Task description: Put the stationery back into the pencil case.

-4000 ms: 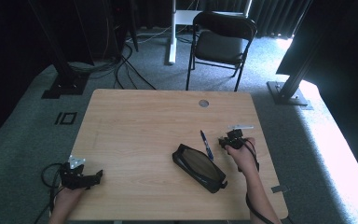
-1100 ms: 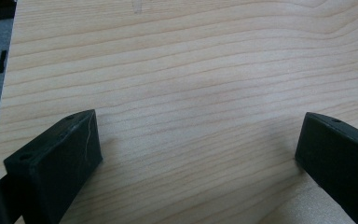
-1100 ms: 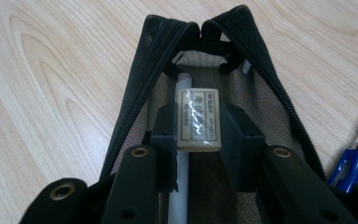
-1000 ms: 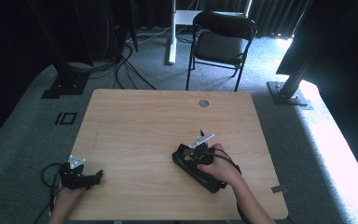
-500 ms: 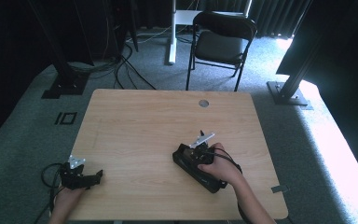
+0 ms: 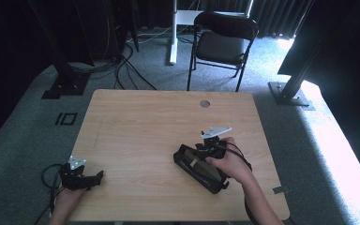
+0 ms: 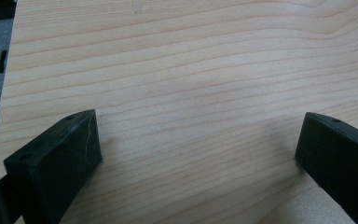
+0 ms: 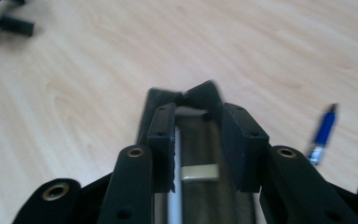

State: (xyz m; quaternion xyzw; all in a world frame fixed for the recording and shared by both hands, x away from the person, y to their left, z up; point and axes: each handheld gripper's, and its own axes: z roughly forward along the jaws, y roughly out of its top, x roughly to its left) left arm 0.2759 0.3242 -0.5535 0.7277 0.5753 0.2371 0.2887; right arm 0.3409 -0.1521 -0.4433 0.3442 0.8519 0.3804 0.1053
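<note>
The right claw stood narrowly parted over the black pencil case lying near the surface's right front, apparently working its opening, while the left claw rested open and empty.

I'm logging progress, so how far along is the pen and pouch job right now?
Early. Nothing looks finished: the blue pen lies on the table beside the black pouch, not in it. In hand: the right gripper is over the pouch, jaws narrowly apart; whether they pinch it is unclear. The left gripper rests open on the table. Left: probably getting the pen into the pouch.
</note>
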